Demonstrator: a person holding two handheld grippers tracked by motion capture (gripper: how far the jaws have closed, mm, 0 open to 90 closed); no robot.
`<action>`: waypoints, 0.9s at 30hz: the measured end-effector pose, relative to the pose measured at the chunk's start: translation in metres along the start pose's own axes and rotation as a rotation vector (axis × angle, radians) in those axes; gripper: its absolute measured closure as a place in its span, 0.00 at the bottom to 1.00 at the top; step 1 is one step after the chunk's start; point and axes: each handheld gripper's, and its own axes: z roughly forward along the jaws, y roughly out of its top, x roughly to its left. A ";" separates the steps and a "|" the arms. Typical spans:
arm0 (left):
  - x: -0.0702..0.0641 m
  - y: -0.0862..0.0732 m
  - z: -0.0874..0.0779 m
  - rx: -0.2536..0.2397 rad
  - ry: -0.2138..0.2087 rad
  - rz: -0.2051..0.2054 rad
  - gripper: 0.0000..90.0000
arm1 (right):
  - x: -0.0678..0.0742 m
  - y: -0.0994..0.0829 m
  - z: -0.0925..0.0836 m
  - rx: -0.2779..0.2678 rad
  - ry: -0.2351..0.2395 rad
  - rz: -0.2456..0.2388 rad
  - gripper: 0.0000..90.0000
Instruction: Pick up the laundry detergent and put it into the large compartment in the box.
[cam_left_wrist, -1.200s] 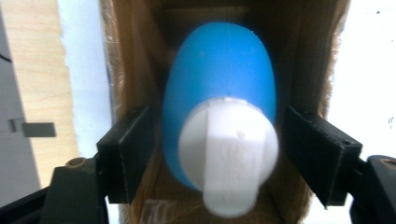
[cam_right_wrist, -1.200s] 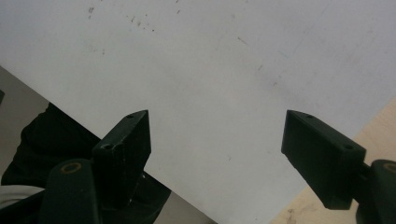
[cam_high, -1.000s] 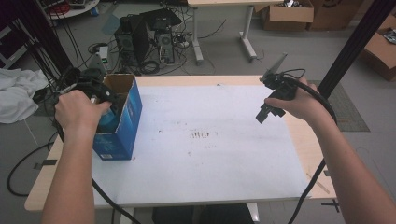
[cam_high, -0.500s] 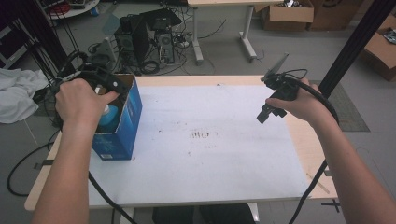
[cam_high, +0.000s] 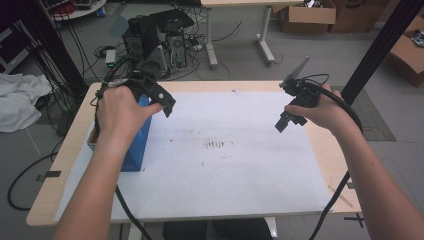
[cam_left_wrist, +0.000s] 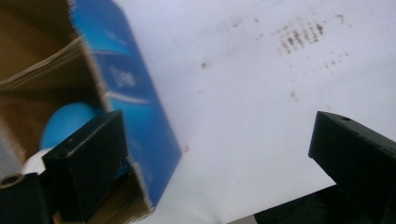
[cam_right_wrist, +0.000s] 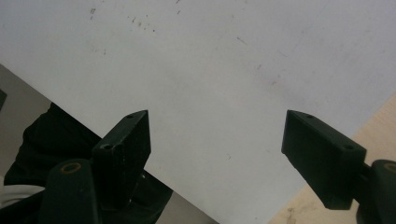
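My left gripper has lifted out of the blue carton, jaws apart beside it; right gripper jaws apart.

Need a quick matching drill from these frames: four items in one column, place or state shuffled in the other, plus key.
Column 1
1. blue box
2. blue ball
3. left claw
4. right claw

Column 2
A. open, held above the right part of the white sheet
B. lies inside the cardboard interior
C. stands at the table's left side, top open
D. open, beside the box's rim

Pairs: 1-C, 2-B, 3-D, 4-A
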 end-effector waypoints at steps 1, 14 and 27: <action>-0.006 0.002 0.003 -0.005 -0.007 0.018 0.05 | 0.000 0.000 0.000 0.000 0.000 0.000 0.26; -0.061 0.014 0.033 -0.012 -0.068 0.190 0.02 | -0.006 -0.003 0.001 0.008 0.001 0.014 0.26; -0.076 0.017 0.048 0.006 -0.064 0.219 0.00 | -0.009 -0.006 0.003 0.008 0.006 0.019 0.26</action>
